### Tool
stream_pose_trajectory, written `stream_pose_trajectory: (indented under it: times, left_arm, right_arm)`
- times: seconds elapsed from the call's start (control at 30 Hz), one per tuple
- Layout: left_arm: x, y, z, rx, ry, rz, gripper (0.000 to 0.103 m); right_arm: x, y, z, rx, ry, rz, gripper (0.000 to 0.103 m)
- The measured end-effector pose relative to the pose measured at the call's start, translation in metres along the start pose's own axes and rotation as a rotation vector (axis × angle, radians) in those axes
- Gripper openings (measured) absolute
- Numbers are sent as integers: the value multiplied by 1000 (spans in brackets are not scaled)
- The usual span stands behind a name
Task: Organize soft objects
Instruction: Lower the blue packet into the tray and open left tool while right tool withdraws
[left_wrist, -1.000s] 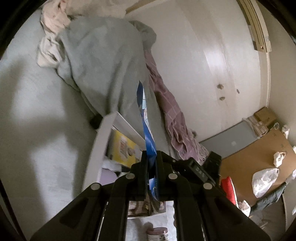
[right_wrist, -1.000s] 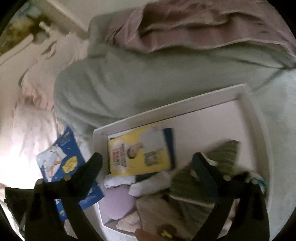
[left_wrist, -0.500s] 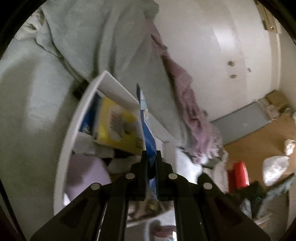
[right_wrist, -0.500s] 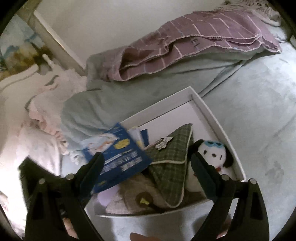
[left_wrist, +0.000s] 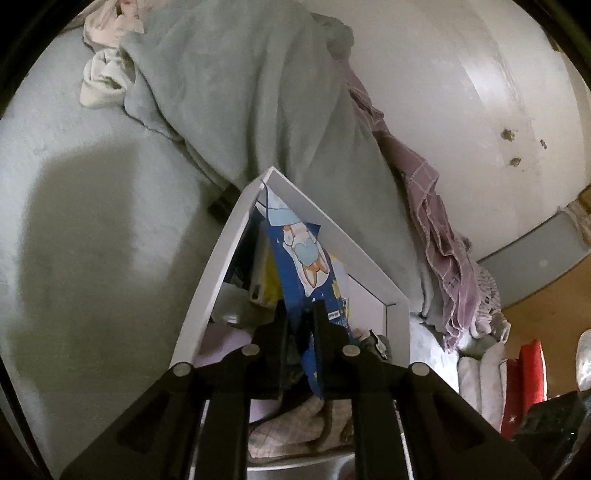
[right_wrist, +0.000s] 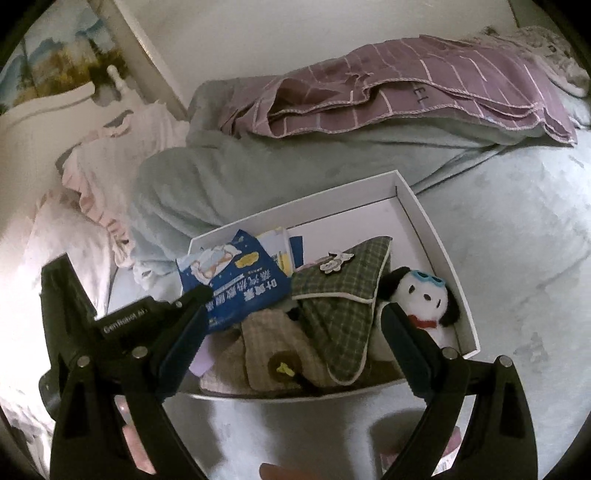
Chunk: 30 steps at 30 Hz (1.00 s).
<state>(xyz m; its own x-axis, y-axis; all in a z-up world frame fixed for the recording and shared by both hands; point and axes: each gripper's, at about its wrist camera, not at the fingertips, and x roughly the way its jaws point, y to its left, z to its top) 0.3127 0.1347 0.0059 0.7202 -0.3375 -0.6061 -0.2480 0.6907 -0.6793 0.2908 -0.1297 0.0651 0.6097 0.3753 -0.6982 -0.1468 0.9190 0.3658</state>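
Observation:
A white box (right_wrist: 424, 218) lies on the bed, holding a green plaid pouch (right_wrist: 343, 295), a beige plaid pouch (right_wrist: 266, 354), a white and black dog plush (right_wrist: 421, 299) and a yellow booklet (left_wrist: 271, 280). My left gripper (left_wrist: 300, 314) is shut on a blue soft packet (left_wrist: 303, 266) and holds it over the box's left end; the packet (right_wrist: 236, 277) and left gripper body (right_wrist: 122, 325) also show in the right wrist view. My right gripper (right_wrist: 295, 332) is open and empty just in front of the box (left_wrist: 236, 236).
A grey-green blanket (right_wrist: 258, 166) and a purple striped cloth (right_wrist: 424, 85) are bunched behind the box against the wall. A pink frilled pillow (right_wrist: 107, 162) lies at the left. The floor (left_wrist: 546, 317) beside the bed holds bags and a red item.
My left gripper has carried the blue packet from outside the box's left side to over the box's left end. My right gripper has pulled back, so the whole box shows.

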Motion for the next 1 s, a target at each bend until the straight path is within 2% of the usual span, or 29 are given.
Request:
stream_pose_trajectory:
  times: [0.07, 0.13, 0.2, 0.3, 0.37, 0.4, 0.43, 0.5, 0.67, 0.77, 0.9, 1.0]
  left_arm:
    - [-1, -2, 0, 18, 10, 25, 17]
    - [0, -4, 0, 35, 34, 51, 34]
    - [-1, -9, -2, 63, 39, 60, 42]
    - [-5, -13, -3, 96, 20, 82, 42]
    - [-3, -14, -4, 104, 14, 65, 42]
    - [-1, -14, -5, 102, 16, 56, 38]
    - [1, -14, -6, 103, 16, 54, 26]
    - [7, -16, -8, 118, 29, 56, 15]
    - [10, -15, -8, 110, 34, 69, 15]
    - [1, -16, -6, 111, -2, 119, 15]
    - [-8, -19, -5, 142, 13, 166, 28]
    - [-15, -26, -9, 184, 40, 202, 29]
  right_arm:
    - [-3, 4, 0, -31, 14, -16, 95]
    - [-5, 10, -2, -86, 36, -51, 95]
    - [-3, 19, -6, -161, 70, -129, 95]
    - [7, 26, -11, -235, 149, -238, 95]
    - [10, 27, -13, -257, 182, -266, 95]
    - [10, 27, -14, -265, 189, -266, 95]
    - [9, 27, -14, -268, 190, -262, 95]
    - [5, 27, -14, -270, 186, -258, 95]
    - [-1, 28, -15, -285, 183, -255, 95]
    - [-3, 28, -15, -294, 187, -269, 95]
    - [-4, 29, -16, -319, 209, -275, 95]
    - [-3, 31, -19, -343, 235, -283, 95]
